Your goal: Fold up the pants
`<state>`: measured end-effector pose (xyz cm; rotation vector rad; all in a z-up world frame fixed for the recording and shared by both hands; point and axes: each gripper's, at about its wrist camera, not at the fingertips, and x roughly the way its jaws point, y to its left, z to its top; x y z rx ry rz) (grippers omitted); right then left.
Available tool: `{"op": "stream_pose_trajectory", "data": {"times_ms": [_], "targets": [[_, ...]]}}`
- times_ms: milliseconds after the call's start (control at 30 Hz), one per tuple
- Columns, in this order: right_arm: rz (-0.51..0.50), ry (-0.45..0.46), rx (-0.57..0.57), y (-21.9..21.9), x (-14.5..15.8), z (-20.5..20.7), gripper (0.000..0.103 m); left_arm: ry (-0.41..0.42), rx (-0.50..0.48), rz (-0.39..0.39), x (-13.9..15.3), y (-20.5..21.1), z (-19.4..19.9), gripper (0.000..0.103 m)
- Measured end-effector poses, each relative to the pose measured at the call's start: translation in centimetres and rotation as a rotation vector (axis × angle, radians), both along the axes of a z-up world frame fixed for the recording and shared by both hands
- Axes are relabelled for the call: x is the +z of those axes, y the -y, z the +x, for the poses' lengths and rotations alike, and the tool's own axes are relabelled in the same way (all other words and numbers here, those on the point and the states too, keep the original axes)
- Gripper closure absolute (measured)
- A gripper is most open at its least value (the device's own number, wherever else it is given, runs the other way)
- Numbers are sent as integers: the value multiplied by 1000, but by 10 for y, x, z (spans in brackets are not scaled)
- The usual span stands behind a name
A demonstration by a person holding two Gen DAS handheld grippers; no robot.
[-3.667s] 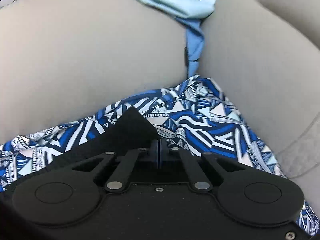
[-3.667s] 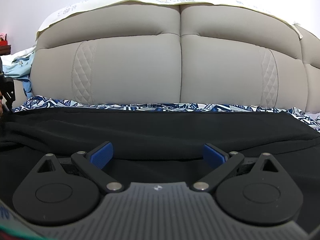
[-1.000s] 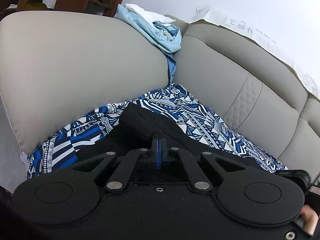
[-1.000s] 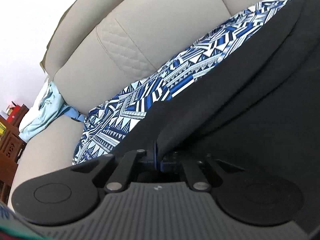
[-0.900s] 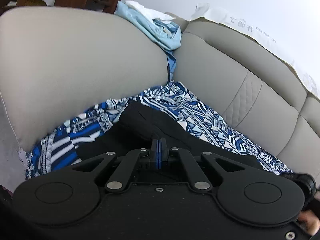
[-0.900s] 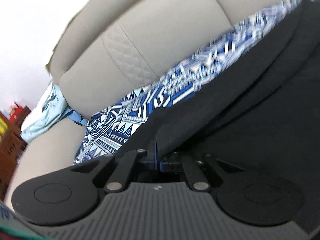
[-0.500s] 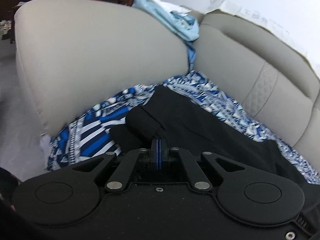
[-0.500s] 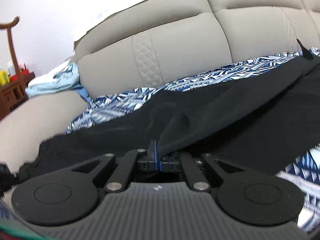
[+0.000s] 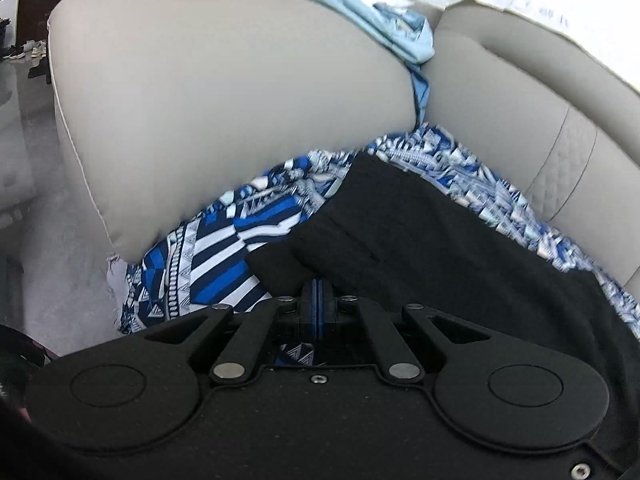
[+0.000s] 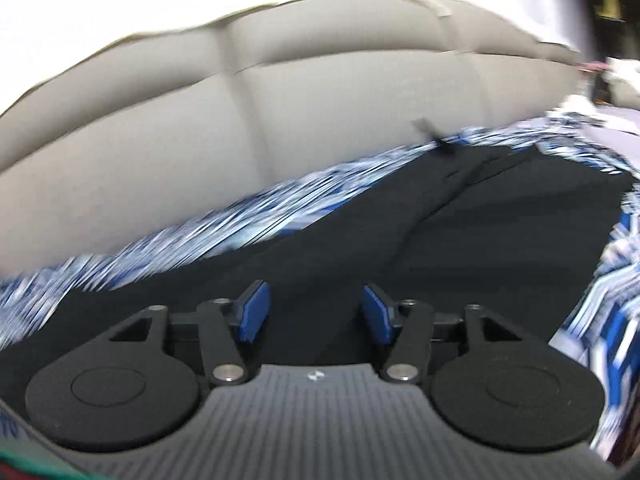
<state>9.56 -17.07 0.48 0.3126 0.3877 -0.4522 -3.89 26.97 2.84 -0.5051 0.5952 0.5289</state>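
Note:
Black pants [image 9: 440, 240] lie spread on a blue and white patterned sheet [image 9: 224, 256] on a grey sofa seat. My left gripper [image 9: 318, 304] is shut, its blue pads pressed together on the near edge of the pants by the armrest end. In the right wrist view the pants [image 10: 460, 240] stretch away to the right, with a fold line along them. My right gripper [image 10: 316, 312] is open and empty just above the black cloth; this view is motion-blurred.
A grey sofa armrest [image 9: 224, 92] rises to the left and the backrest [image 10: 240, 120] runs behind the pants. A light blue garment [image 9: 384, 40] lies on top of the armrest corner. The floor [image 9: 48, 264] shows beyond the sofa's front left.
My right gripper has opened and let go of the pants, then swung toward the right part of the sofa. My left gripper stays shut on the pants edge and has drawn back slightly.

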Motion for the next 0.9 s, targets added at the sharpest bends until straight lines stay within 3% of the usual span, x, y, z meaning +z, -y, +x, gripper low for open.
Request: {"op": "stream_pose_trajectory", "data": {"times_ms": [67, 200, 267, 367, 567, 633, 700, 733, 767, 833, 867, 900], "targets": [[-15, 14, -66, 35, 5, 5, 26, 36, 2, -21, 6, 1, -2, 93], [-61, -27, -149, 110, 17, 43, 20, 95, 10, -27, 20, 7, -6, 89], [-80, -66, -158, 141, 22, 68, 18, 100, 8, 1, 25, 13, -5, 73], [-95, -156, -125, 179, 25, 115, 18, 88, 8, 34, 27, 22, 1, 60], [-143, -288, -71, 225, 11, 204, 18, 2, 40, 56, 12, 38, 24, 64], [-123, -323, -71, 238, 7, 226, 17, -44, 50, 76, 5, 44, 32, 64], [-90, -417, -103, 253, -1, 250, 17, -79, 72, 77, -1, 48, 37, 69], [-65, -466, -129, 260, -6, 259, 20, -92, 86, 73, -3, 49, 39, 74], [-30, -451, -132, 267, -5, 260, 27, -102, 100, 73, -5, 51, 41, 76], [9, -452, -152, 276, 3, 262, 87, -113, 118, 86, -7, 54, 44, 76], [15, -455, -149, 278, 11, 262, 100, -120, 119, 96, -7, 55, 46, 76], [18, -423, -131, 279, 20, 257, 100, -132, 118, 109, -8, 57, 48, 76]]}}
